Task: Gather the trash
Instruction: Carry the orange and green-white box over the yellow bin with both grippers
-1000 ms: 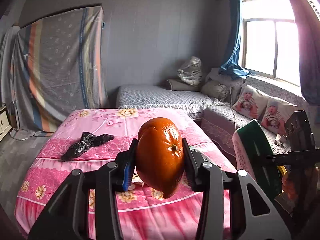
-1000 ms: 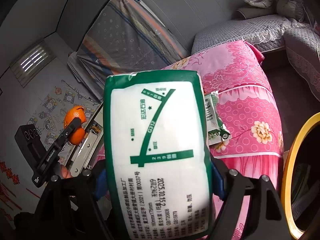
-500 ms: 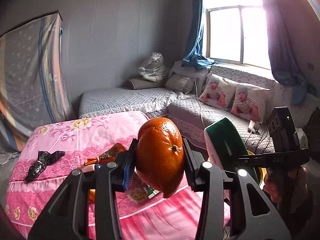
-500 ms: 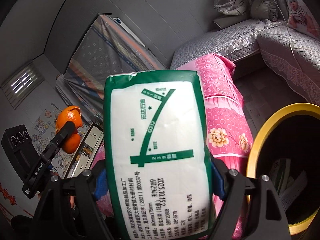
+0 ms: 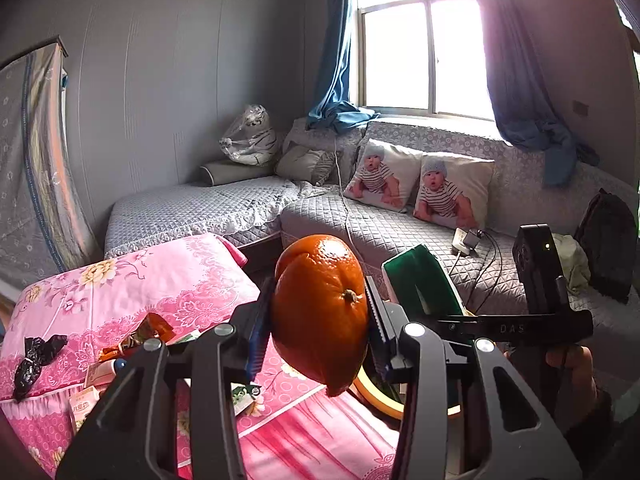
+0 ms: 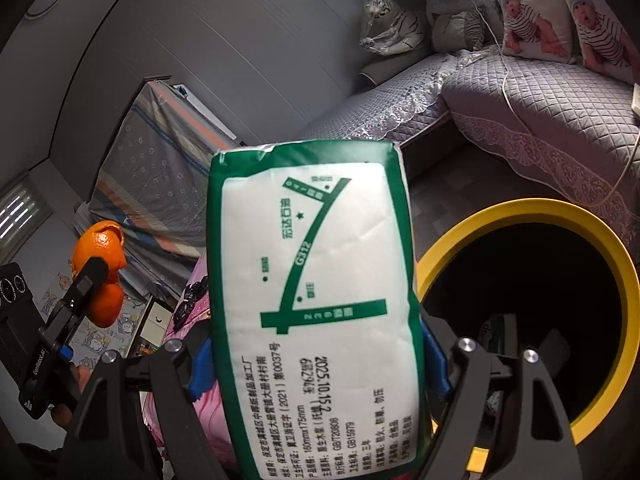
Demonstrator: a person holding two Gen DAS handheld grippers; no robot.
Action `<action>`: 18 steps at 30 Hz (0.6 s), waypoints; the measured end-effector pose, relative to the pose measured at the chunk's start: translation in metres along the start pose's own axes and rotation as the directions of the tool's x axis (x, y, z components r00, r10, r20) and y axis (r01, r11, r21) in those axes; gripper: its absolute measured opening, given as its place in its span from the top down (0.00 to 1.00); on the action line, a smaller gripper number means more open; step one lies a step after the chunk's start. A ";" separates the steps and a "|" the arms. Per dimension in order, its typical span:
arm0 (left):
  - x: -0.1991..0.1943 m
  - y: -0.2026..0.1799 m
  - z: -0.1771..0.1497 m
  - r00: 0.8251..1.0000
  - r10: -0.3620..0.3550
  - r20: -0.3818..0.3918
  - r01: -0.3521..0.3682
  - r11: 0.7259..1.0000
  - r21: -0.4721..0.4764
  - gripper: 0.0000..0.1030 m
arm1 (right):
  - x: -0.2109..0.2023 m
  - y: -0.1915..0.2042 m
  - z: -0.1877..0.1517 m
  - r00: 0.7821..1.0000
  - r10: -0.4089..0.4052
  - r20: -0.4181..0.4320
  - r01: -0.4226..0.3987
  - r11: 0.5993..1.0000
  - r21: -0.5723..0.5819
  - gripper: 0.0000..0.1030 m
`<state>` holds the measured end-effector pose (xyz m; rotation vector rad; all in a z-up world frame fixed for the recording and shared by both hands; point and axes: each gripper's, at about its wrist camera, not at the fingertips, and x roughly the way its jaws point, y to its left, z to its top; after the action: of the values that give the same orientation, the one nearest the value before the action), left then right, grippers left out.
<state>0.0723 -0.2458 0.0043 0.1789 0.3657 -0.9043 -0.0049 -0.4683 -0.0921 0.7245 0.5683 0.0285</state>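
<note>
Left tool [image 5: 318, 314] clamps orange peel [image 5: 320, 312]; right tool [image 6: 316, 364] grips tissue pack [image 6: 312, 300].

Green-white packet [image 6: 316, 312] hides right jaws' pads; bin [image 6: 524, 212] contents dark.

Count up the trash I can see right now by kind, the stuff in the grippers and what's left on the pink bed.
Orange peel in the left gripper: 1
Green-and-white tissue pack in the right gripper: 1
Black plastic bag on the pink bed: 1
Small wrappers and cartons on the bed: a cluster, too jumbled to count
Total countable: 3
</note>
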 end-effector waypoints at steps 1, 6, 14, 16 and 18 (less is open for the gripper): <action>0.003 -0.003 0.001 1.000 -0.007 -0.002 0.007 1.000 0.000 0.61 | -0.002 -0.005 0.000 1.000 -0.015 0.009 0.015 1.000 0.007 0.26; 0.018 -0.015 0.003 0.999 -0.038 -0.010 0.038 0.999 0.006 0.61 | -0.011 -0.030 -0.003 0.996 -0.082 0.042 0.081 0.996 0.042 0.26; 0.035 -0.032 0.003 0.998 -0.061 -0.021 0.061 0.998 0.025 0.61 | -0.015 -0.066 -0.008 0.977 -0.203 0.066 0.197 0.976 0.089 0.26; 0.040 -0.036 0.004 0.998 -0.062 -0.022 0.062 0.998 0.029 0.61 | -0.014 -0.071 -0.009 0.970 -0.232 0.069 0.225 0.970 0.096 0.26; 0.046 -0.039 0.003 0.997 -0.067 -0.030 0.068 0.997 0.034 0.61 | -0.014 -0.077 -0.010 0.963 -0.260 0.068 0.252 0.962 0.104 0.26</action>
<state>0.0677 -0.3042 -0.0106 0.2128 0.3848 -0.9764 -0.0345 -0.5235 -0.1404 0.7353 0.5844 -0.2691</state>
